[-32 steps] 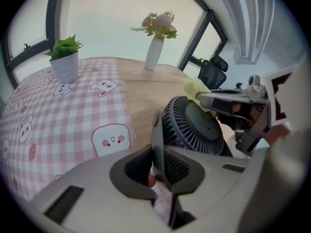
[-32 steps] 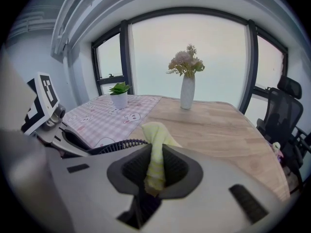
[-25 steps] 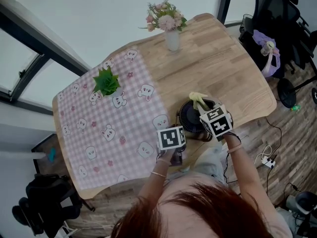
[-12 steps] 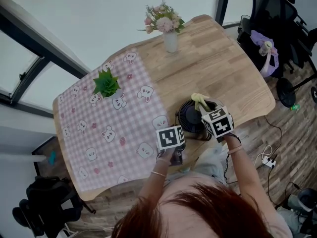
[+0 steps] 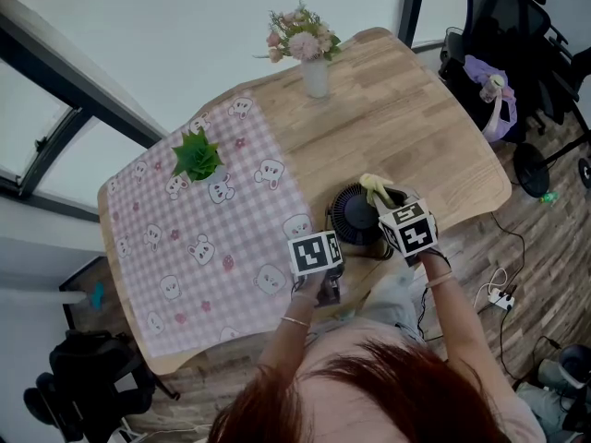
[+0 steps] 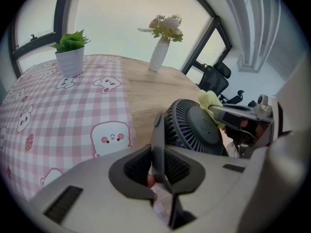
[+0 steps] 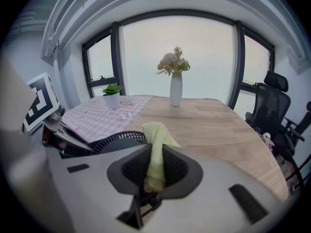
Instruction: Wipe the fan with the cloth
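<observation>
Wooden table by windows; fingers of right gripper clamp cloth, left gripper fingers, just opening slightly, grip fan.

Head cam overhead, gripper cams share fan

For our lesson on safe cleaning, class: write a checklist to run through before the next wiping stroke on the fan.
1. Cloth pinched in the right tongs: ok.
2. Cloth up against the rim of the fan: ok.
3. Left tongs closed on the fan bracket to steady it: ok.
4. Blades stopped behind the grille: cannot tell.
5. Vase and plant pot well away from the fan: ok.
</observation>
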`<control>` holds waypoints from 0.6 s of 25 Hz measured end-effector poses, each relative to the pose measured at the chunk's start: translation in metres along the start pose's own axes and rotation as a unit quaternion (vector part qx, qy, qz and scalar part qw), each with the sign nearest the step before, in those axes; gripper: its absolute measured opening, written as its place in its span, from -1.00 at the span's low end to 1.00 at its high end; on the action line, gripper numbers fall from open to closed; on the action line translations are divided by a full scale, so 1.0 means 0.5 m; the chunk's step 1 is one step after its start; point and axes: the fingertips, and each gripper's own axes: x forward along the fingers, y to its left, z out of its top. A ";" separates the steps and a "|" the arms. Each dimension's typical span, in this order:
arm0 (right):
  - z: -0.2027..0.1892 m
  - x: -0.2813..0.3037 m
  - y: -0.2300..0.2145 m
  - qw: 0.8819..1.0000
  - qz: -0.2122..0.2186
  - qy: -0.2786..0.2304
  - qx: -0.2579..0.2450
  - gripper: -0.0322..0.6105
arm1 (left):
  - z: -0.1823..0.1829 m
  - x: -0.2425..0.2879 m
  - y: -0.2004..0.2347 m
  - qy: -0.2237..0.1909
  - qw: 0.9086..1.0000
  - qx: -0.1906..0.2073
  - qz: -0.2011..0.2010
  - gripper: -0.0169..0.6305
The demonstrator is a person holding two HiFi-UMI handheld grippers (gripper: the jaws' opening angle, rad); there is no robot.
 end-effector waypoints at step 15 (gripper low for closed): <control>-0.021 -0.022 -0.004 1.000 -0.012 0.001 0.004 -0.74 | -0.001 -0.001 -0.002 -0.003 1.000 -0.008 -0.002 -0.78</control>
